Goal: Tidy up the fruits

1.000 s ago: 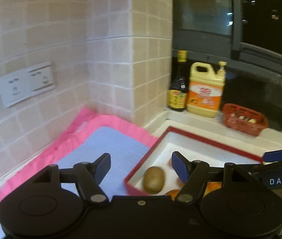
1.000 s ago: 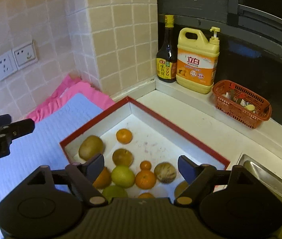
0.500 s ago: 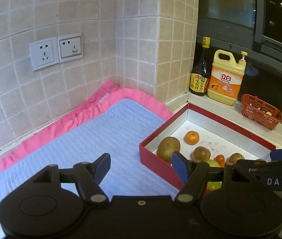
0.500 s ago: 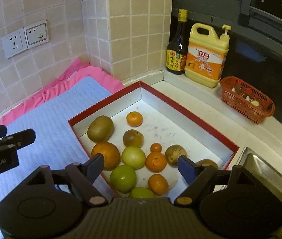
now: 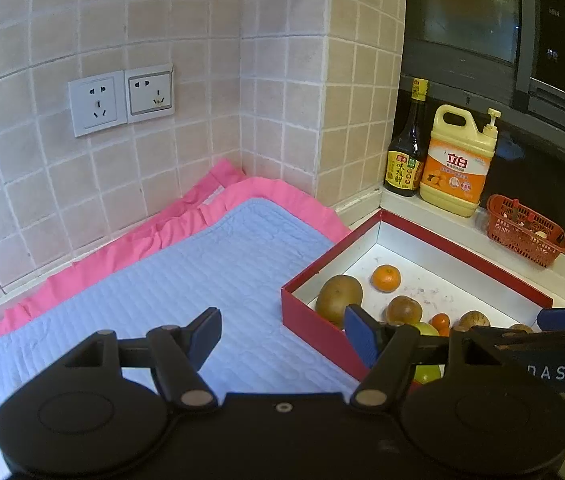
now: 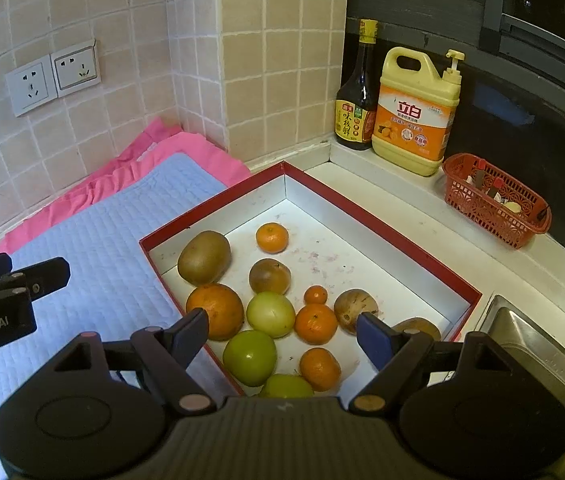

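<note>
A red box (image 6: 382, 232) with a white floor holds several fruits: a kiwi (image 6: 204, 257), a big orange (image 6: 215, 310), small oranges (image 6: 272, 237), green fruits (image 6: 270, 314) and brown fruits (image 6: 269, 276). The box also shows in the left wrist view (image 5: 314, 312). My right gripper (image 6: 282, 334) is open and empty, above the box's near end. My left gripper (image 5: 282, 332) is open and empty, over the blue mat (image 5: 186, 280) by the box's left corner.
The blue mat lies on a pink cloth (image 5: 186, 216) against the tiled wall with sockets (image 5: 122, 100). A soy sauce bottle (image 6: 356, 92), a yellow detergent jug (image 6: 416, 116) and a red basket (image 6: 494, 200) stand at the back. A sink (image 6: 542, 356) lies right.
Both grippers have pulled back and up from the box, so more of the mat, wall and fruits shows. Both stay open and empty.
</note>
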Demonstrator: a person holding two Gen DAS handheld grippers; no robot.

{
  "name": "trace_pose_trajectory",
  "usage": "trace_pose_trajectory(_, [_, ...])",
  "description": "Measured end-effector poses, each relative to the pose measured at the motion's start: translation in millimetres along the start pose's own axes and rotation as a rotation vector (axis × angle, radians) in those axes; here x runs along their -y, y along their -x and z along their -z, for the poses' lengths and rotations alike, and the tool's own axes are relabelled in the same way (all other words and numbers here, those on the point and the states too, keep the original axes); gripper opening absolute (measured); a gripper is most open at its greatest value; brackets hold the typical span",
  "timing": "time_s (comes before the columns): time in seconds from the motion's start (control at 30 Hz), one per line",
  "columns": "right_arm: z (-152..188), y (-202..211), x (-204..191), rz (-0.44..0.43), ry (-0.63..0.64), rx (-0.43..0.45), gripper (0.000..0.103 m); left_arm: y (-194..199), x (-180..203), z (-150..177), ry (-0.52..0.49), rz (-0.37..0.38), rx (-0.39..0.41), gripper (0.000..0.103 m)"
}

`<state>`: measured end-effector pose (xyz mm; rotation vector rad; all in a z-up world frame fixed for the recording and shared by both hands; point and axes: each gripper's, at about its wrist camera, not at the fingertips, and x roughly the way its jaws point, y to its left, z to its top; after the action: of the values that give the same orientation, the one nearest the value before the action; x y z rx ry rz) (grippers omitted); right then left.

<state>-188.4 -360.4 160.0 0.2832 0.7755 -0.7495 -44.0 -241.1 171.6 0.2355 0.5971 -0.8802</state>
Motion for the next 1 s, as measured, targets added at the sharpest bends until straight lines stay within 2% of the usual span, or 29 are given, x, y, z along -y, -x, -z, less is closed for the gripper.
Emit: trace_pose_trajectory(1.0, [5.3, -4.6, 6.7, -0.012, -0.023, -0.021, 0.083, -2.6, 14.1, 5.0, -0.049, 0.010, -0.029, 0.081])
